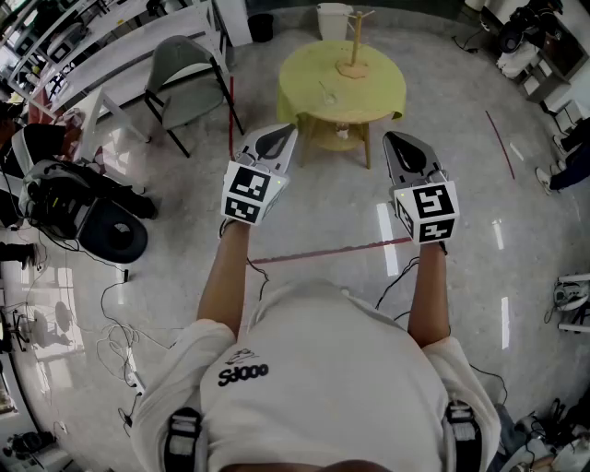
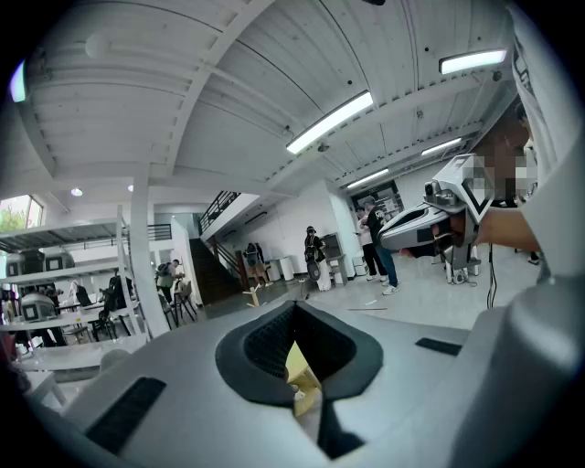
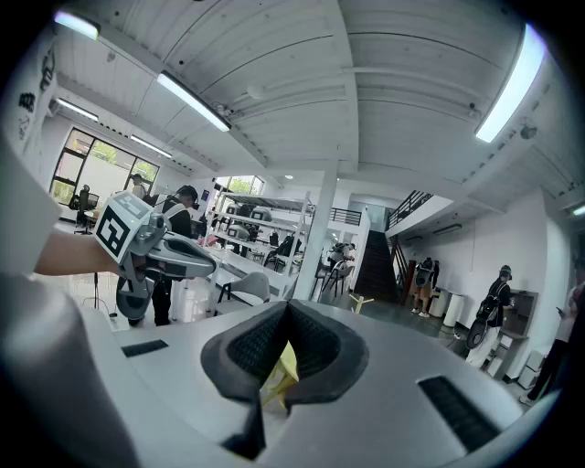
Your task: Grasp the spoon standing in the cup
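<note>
A round yellow table [image 1: 369, 88] stands ahead of me on the shiny floor. On it are a wooden stand [image 1: 353, 48] and a small pale object [image 1: 328, 93], too small to tell as a cup or spoon. My left gripper [image 1: 274, 142] and right gripper [image 1: 405, 149] are held side by side in the air, well short of the table. Both are shut with nothing between the jaws. In the left gripper view the pads [image 2: 265, 343] meet, and a sliver of the yellow table [image 2: 303, 375] shows below them. The right gripper view shows the same, pads [image 3: 315, 343] touching.
A grey chair [image 1: 184, 78] stands left of the table, and a white bucket [image 1: 334, 18] behind it. Cables and a black round device [image 1: 112, 230] lie on the floor at my left. Red tape lines [image 1: 323, 251] cross the floor. People stand far off in the hall [image 2: 315, 256].
</note>
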{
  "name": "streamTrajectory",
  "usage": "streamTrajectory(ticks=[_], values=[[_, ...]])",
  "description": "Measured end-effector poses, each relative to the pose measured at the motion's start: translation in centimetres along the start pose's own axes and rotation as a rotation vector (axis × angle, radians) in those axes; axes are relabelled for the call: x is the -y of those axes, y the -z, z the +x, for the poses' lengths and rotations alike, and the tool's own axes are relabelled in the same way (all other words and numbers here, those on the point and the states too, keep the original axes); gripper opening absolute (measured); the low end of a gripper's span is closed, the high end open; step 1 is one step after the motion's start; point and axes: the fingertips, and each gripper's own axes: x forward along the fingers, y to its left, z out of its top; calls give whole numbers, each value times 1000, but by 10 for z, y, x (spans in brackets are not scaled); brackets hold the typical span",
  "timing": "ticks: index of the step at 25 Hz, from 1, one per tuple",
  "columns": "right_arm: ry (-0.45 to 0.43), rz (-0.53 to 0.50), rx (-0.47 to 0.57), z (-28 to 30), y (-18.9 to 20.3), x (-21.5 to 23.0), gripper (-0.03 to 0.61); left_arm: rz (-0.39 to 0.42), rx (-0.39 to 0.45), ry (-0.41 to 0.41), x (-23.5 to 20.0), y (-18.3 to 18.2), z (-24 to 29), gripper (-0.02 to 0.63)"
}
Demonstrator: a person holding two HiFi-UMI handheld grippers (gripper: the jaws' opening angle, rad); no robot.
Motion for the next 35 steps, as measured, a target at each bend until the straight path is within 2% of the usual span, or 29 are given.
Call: streamTrajectory(ticks=[4,11,23,28,35], values=[[-6,5,-11,-9,4,5,21,-14,7,-6,10,-6,1,28],[-14,67,14,-16,18,11,21,-27,-11,-6,25,6,3,28],[-85,17,-4,-38,48,46,21,-58,-33,-77,66,5,26,28],[-83,22,-15,-48,58,67,21,-58,-50,-85,85,-1,36,28],[-82,30,-32,-13,70,75,21,-74,-68,-77,63,16,62,28]])
